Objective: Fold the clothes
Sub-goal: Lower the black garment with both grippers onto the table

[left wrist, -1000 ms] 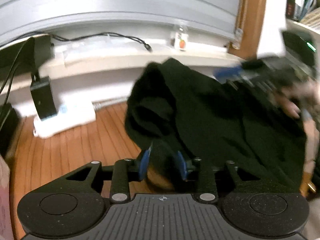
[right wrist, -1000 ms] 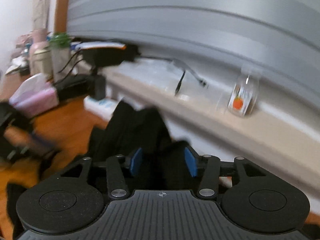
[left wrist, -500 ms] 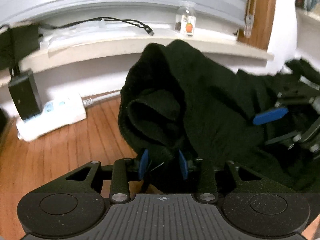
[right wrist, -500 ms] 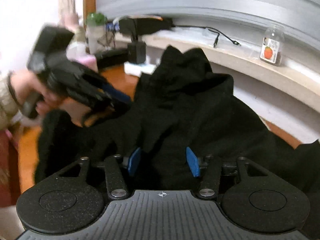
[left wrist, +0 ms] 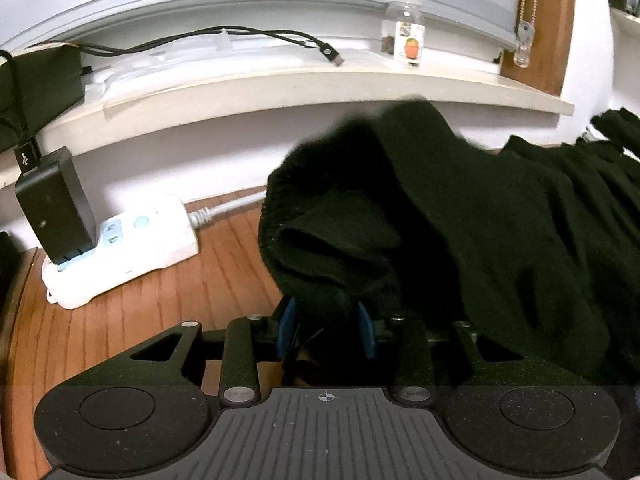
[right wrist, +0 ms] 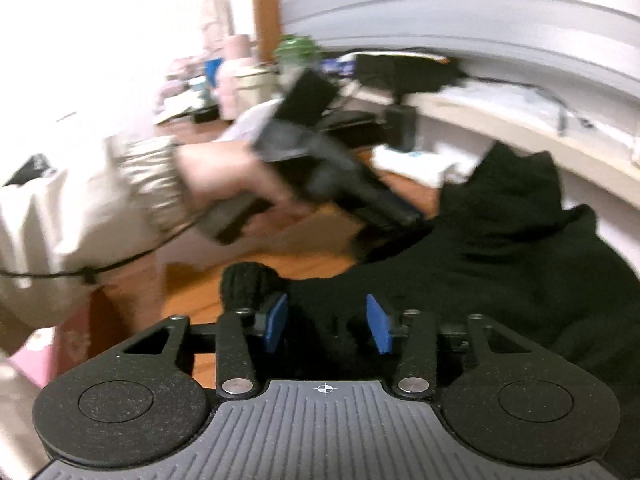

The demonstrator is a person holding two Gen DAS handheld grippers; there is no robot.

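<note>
Clutter along the wall ahead of me

On the wooden counter (left wrist: 168, 304) I see a white power strip (left wrist: 132, 248) with a black adapter (left wrist: 54, 208) plugged into it. Above, on the pale ledge (left wrist: 280, 88), a black cable (left wrist: 224, 36) trails and a clear small jar (left wrist: 408, 30) with an orange label stands near a blind-cord pull (left wrist: 524, 40).

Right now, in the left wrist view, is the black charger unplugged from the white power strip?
No, the black charger stands plugged into the white power strip.
</note>
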